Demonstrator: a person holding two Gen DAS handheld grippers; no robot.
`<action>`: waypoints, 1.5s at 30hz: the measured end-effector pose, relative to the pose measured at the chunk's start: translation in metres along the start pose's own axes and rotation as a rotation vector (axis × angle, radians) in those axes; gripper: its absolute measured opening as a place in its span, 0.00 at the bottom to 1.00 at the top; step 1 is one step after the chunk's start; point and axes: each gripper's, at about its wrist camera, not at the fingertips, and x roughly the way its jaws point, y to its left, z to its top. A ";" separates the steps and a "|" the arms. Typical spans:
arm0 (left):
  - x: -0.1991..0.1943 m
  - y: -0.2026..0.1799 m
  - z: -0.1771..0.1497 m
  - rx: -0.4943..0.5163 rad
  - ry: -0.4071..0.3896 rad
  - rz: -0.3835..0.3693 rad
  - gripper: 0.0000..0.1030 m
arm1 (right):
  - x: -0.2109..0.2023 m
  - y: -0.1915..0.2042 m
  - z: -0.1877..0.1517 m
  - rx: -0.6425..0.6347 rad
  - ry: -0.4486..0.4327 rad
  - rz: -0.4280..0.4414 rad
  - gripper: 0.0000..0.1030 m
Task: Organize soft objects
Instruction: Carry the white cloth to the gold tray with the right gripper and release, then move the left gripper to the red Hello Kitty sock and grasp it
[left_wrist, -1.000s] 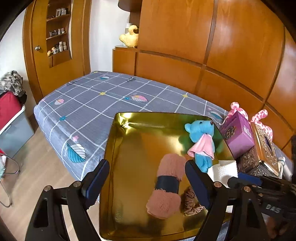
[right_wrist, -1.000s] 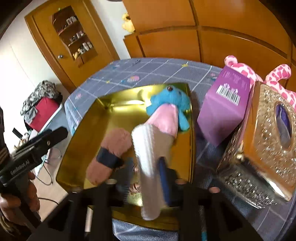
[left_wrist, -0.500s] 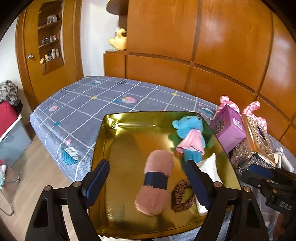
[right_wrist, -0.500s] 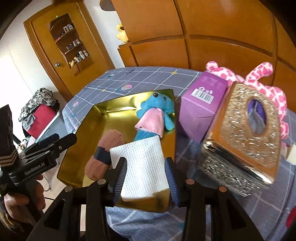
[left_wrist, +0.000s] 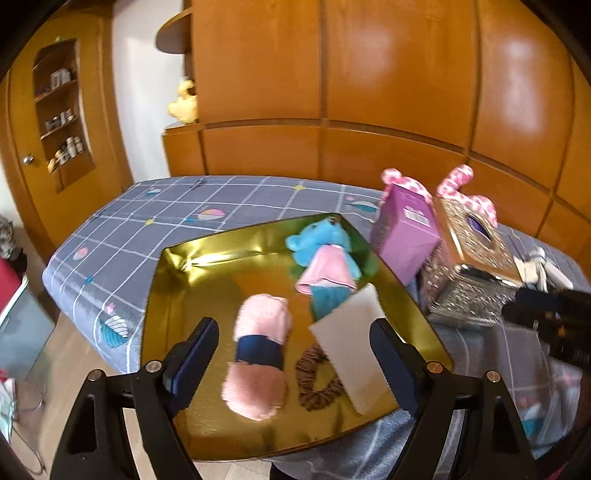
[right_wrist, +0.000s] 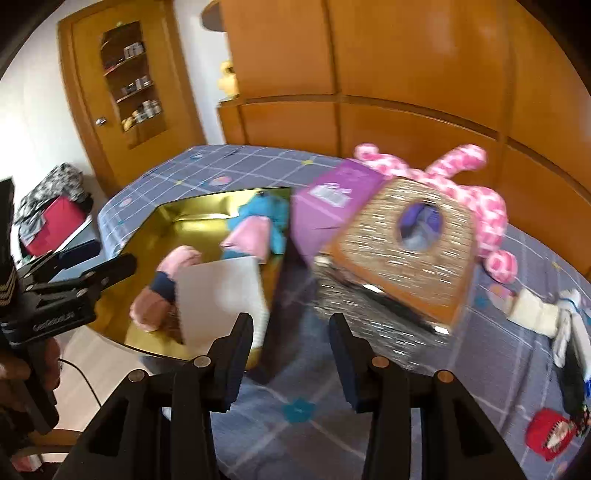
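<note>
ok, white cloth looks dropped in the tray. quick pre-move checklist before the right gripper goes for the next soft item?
1. Right gripper empty: ok, jaws have just been opening, nothing between them.
2. White cloth inside the gold tray: ok, lying flat beside the pink yarn skein, partly over the brown scrunchie.
3. Left gripper free: ok, jaws wide, hovering over the tray, gripping nothing.
4. Blue plush settled in the tray: ok.
5. Next soft item reachable: cannot tell; pink spotted plush sits behind the purple box and glitter tissue box.
</note>
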 end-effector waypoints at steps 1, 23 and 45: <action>0.000 -0.004 -0.001 0.009 0.001 -0.004 0.82 | -0.003 -0.008 -0.002 0.013 -0.002 -0.012 0.41; -0.012 -0.117 -0.011 0.275 0.019 -0.305 0.82 | -0.107 -0.204 -0.055 0.451 -0.098 -0.353 0.42; 0.025 -0.385 -0.029 0.746 0.052 -0.680 0.88 | -0.186 -0.317 -0.146 0.883 -0.222 -0.491 0.53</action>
